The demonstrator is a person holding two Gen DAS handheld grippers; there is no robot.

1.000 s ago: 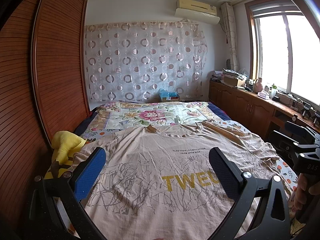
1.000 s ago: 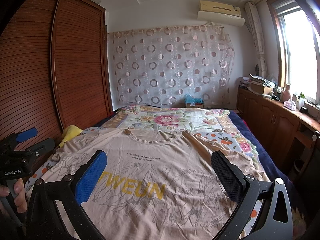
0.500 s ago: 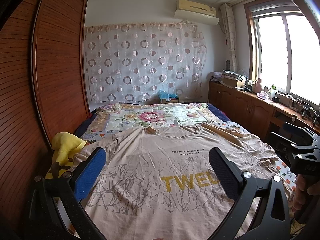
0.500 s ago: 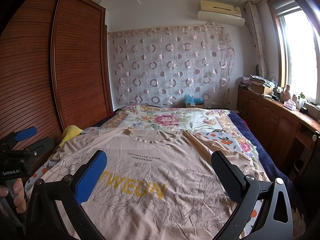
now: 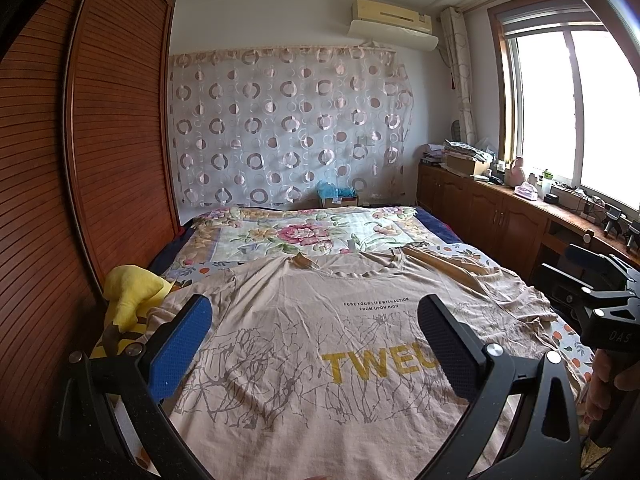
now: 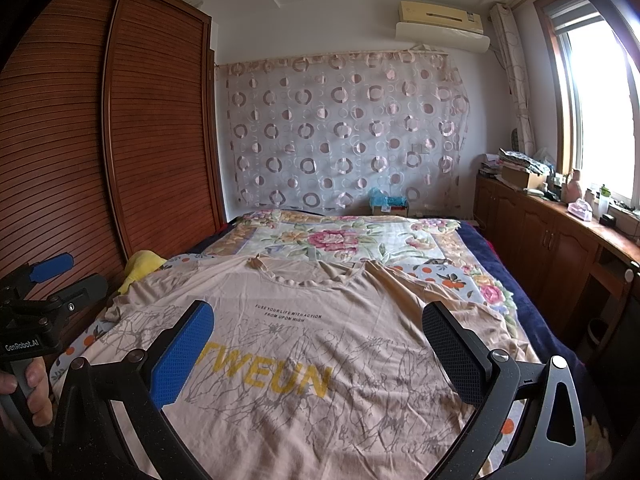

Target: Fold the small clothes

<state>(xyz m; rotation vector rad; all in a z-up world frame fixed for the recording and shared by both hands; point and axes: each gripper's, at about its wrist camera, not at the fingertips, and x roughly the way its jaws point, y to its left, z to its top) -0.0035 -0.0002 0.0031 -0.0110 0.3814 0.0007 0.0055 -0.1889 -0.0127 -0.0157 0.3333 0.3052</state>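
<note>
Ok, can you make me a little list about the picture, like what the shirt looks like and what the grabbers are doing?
shirt: beige T-shirt, spread flat, front up, not folded yet
words on shirt: yellow TWEUN
where: on the flowery bedspread
left hand-held gripper: open, above the shirt, holding nothing
right hand-held gripper: open, above the shirt, holding nothing
beside shirt: yellow plush toy at the wardrobe side
</note>
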